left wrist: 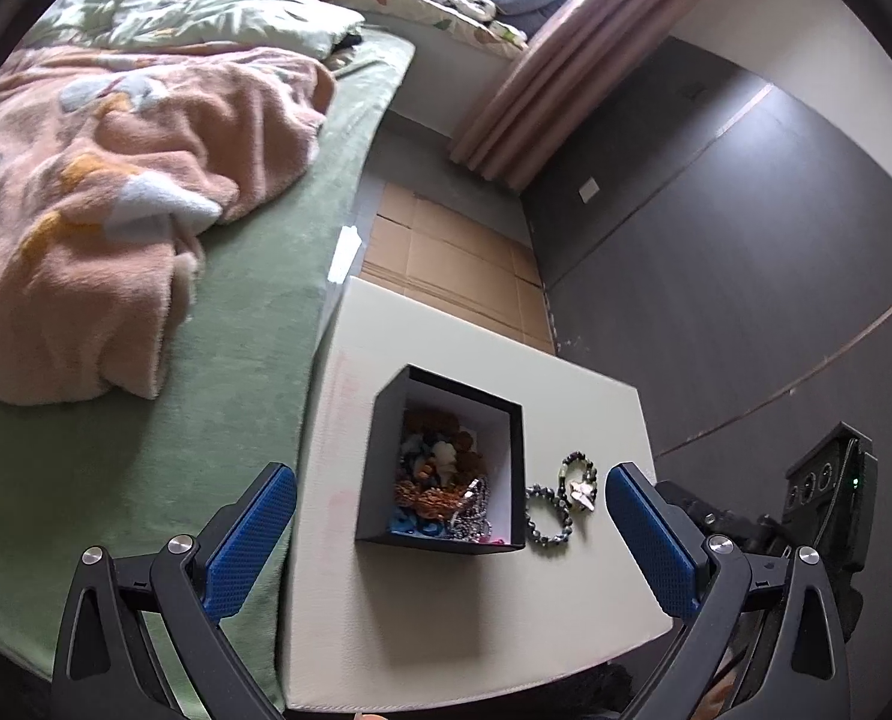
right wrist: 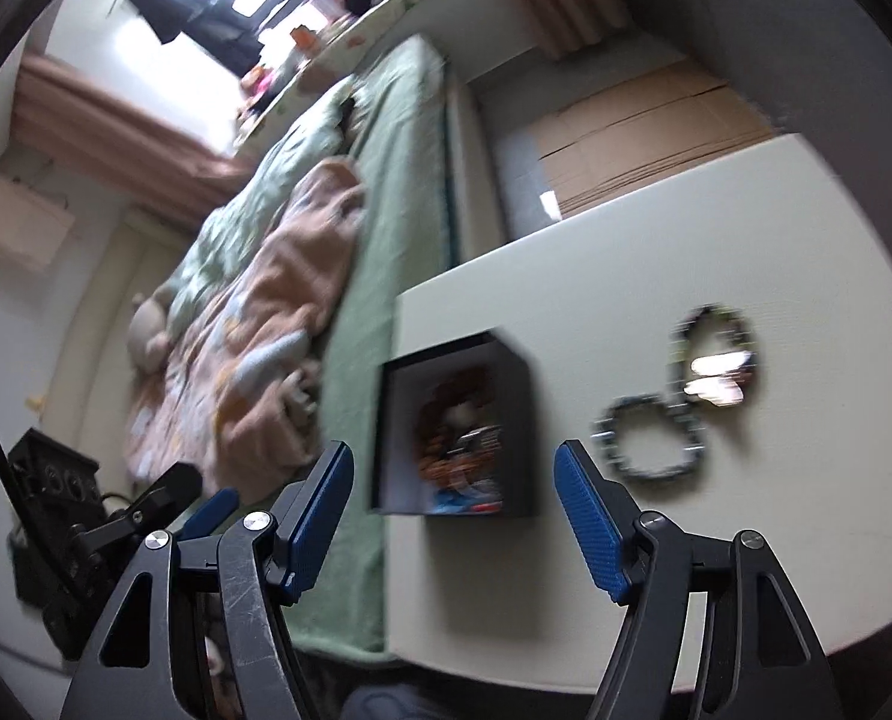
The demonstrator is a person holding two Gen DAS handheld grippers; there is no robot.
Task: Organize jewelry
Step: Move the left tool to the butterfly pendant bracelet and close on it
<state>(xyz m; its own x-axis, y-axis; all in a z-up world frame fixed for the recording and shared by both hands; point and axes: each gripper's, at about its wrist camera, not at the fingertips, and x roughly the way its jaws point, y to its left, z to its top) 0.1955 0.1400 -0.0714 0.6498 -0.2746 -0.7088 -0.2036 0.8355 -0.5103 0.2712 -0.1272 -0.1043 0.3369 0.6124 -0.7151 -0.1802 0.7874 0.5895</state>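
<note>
A black open box (left wrist: 446, 462) with a white inside stands on a cream table (left wrist: 590, 564) and holds several bead bracelets and chains. Right of it lie a dark bead bracelet (left wrist: 547, 516) and a green-and-dark bracelet with a silver charm (left wrist: 579, 480). My left gripper (left wrist: 451, 531) is open and empty, above the table's near part with the box between its fingers. In the right wrist view the box (right wrist: 455, 429), the dark bracelet (right wrist: 650, 438) and the charm bracelet (right wrist: 719, 363) are blurred. My right gripper (right wrist: 452, 516) is open and empty, near the box.
A bed with a green sheet (left wrist: 254, 312) and a pink blanket (left wrist: 116, 180) adjoins the table's left side. Flattened cardboard (left wrist: 446, 264) lies on the floor behind the table. A dark grey wall (left wrist: 746, 240) stands to the right. The other gripper's body (left wrist: 824, 510) is at right.
</note>
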